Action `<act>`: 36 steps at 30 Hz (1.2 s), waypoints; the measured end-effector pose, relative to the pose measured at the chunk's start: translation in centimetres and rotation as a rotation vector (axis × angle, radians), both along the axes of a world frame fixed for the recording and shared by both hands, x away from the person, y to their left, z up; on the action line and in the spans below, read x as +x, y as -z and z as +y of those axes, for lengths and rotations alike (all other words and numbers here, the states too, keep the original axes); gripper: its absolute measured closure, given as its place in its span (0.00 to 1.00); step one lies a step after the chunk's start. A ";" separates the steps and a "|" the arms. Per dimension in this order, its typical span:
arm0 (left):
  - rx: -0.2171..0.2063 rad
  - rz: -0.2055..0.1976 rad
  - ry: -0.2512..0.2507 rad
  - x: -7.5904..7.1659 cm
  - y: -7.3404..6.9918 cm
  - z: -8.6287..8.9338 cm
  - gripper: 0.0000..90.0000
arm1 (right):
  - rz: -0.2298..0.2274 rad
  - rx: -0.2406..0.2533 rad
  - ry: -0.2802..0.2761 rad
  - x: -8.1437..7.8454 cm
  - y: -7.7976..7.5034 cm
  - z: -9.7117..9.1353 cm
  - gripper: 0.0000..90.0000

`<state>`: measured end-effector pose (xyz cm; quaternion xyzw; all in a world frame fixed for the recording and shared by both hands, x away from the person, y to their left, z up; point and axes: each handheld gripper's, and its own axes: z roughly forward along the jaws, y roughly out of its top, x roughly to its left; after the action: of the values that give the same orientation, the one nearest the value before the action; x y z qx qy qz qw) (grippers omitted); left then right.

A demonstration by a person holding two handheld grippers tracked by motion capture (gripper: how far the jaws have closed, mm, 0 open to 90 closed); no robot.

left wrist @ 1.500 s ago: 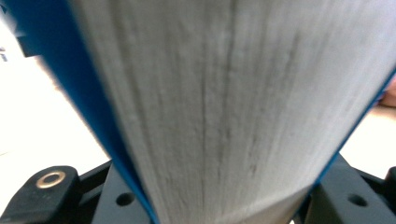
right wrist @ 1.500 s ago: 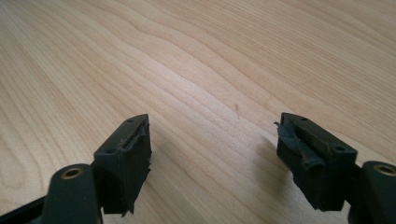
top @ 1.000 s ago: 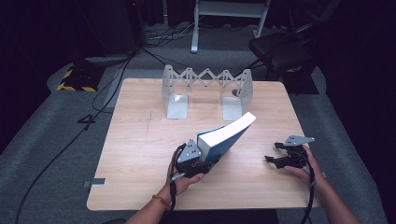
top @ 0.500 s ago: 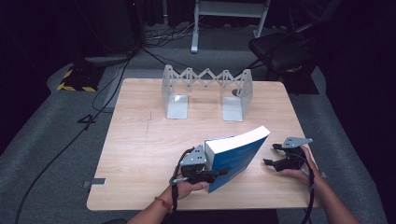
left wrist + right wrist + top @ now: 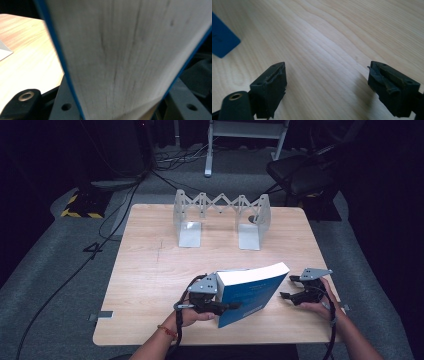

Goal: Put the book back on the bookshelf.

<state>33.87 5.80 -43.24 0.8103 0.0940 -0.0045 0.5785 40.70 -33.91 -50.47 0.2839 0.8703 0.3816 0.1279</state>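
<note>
Left gripper (image 5: 226,306): its jaws were clamped on the blue book (image 5: 252,290), one on each cover, at the book's near left end.
Book: it stood tilted on the wooden table (image 5: 150,270), lower corner near the front edge, page block facing up and toward the rack; in the left gripper view the pale page edges (image 5: 125,57) rose straight out from between the jaws, framed by the blue covers.
Right gripper (image 5: 286,287): its jaws stood wide apart with nothing between them; in the right gripper view only bare table (image 5: 324,50) lay between and beyond the two black pads (image 5: 272,85).
Book against right jaws: a blue corner (image 5: 222,40) lay ahead and off to the side of one jaw, apart from it.
Gap between grippers: the book's far end was just beside the right gripper's open tips, not touching.
Metal folding rack (image 5: 222,217): it stood well beyond both sets of jaws, at the far side of the table.
</note>
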 end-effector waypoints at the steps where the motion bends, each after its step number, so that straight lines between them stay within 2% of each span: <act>1: 0.001 -0.001 -0.002 0.0 0.0 0.0 0.65 | 0.003 0.001 -0.010 -0.1 0.0 0.1 0.17; 5: 0.022 -0.035 -0.018 -0.5 -0.1 0.0 0.63 | 0.004 0.002 -0.036 -0.2 0.0 0.2 0.17; 7: 0.020 -0.032 -0.030 -0.6 -0.1 0.1 0.62 | 0.005 0.001 -0.037 -0.2 0.0 0.2 0.17; 8: 0.026 -0.044 -0.036 -0.7 -0.1 0.2 0.61 | 0.006 0.001 -0.040 -0.2 0.0 0.2 0.17; 10: 0.037 -0.049 -0.061 -0.9 0.0 0.2 0.56 | 0.004 0.002 -0.046 -0.2 0.0 0.2 0.17; 13: 0.062 -0.052 -0.071 -1.2 0.4 0.4 0.51 | 0.004 0.002 -0.054 -0.3 0.0 0.2 0.17; 16: 0.064 -0.064 -0.075 -1.3 0.6 0.5 0.54 | 0.004 0.002 -0.053 -0.3 0.0 0.2 0.18; 17: 0.058 -0.073 -0.057 -1.2 0.5 0.6 0.60 | 0.004 0.001 -0.053 -0.3 0.0 0.2 0.18; 20: 0.105 -0.115 -0.040 -0.7 -0.2 0.6 0.65 | 0.004 0.001 -0.054 -0.3 0.0 0.2 0.17; 24: 0.145 -0.122 -0.007 0.8 -0.7 0.8 0.66 | 0.004 0.002 -0.052 -0.3 0.0 0.3 0.18; 30: 0.189 -0.123 0.088 3.4 -1.3 1.1 0.66 | 0.006 0.003 -0.059 -0.3 0.0 0.3 0.18; 33: 0.187 -0.115 0.085 3.6 -1.3 1.1 0.65 | 0.002 0.002 -0.070 -0.3 0.0 0.3 0.18; 36: 0.194 -0.135 0.069 3.1 -1.2 1.1 0.64 | 0.001 0.001 -0.074 -0.3 0.0 0.3 0.18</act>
<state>36.96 6.94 -42.00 0.8637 0.0270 0.0391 0.5018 40.42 -33.64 -50.46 0.2519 0.8800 0.3865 0.1130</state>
